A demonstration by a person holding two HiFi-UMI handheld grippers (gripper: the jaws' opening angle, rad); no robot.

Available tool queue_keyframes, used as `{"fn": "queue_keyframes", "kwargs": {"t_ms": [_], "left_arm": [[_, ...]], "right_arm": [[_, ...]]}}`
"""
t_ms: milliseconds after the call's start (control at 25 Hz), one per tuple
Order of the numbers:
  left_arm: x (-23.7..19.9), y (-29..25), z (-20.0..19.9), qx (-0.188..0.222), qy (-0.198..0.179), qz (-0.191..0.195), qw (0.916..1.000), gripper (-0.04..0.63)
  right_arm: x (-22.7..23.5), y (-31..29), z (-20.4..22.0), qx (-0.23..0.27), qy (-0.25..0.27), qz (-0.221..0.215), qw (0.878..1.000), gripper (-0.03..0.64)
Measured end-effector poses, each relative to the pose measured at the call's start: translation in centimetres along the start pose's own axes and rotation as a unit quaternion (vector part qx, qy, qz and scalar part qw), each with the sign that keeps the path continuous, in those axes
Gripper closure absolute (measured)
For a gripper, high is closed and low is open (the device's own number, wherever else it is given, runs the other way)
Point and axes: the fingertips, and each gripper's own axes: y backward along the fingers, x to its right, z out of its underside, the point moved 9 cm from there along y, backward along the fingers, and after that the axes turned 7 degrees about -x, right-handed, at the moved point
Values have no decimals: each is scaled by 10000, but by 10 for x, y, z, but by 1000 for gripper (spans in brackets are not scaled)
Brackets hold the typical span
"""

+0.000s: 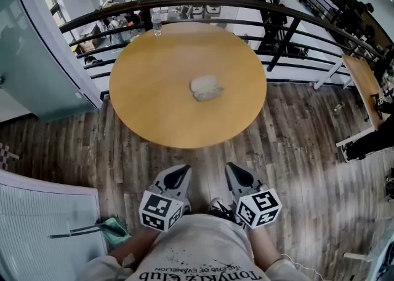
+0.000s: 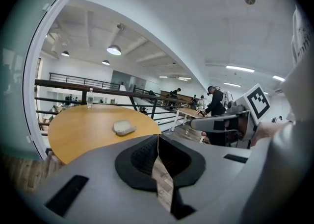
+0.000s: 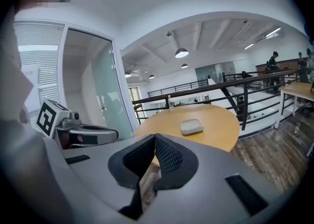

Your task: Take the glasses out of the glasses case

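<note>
Glasses case (image 1: 205, 87) on table (image 1: 154, 104), well ahead of both | left gripper (image 1: 180, 172) clenched empty | right gripper (image 1: 234, 171) clenched empty

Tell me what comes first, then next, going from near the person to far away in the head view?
The left gripper and right gripper side by side → wooden floor → round table → glasses case → water bottle → railing.

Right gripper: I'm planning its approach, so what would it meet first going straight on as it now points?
Probably the near edge of the round table; nothing shows between it and the right gripper. The glasses case lies right of that line. Depth is unclear.
</note>
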Motion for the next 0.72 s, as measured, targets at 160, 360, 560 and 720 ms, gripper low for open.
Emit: {"fn": "queue_keyframes", "kwargs": {"t_ms": [160, 360, 560, 720], "left_arm": [[-14, 9, -3, 79, -69, 106, 9999, 571], [-22, 12, 3, 69, -17, 227, 9997, 571], [-31, 4, 6, 24, 35, 260, 9997, 570], [-39, -7, 2, 0, 41, 239, 9997, 570]], "right_arm": [[-12, -4, -3, 45, 1, 135, 9999, 592], [-19, -10, 1, -43, -25, 207, 9998, 592], [-15, -23, 4, -80, -66, 184, 9998, 592], [-4, -38, 2, -80, -101, 185, 9997, 592]]}}
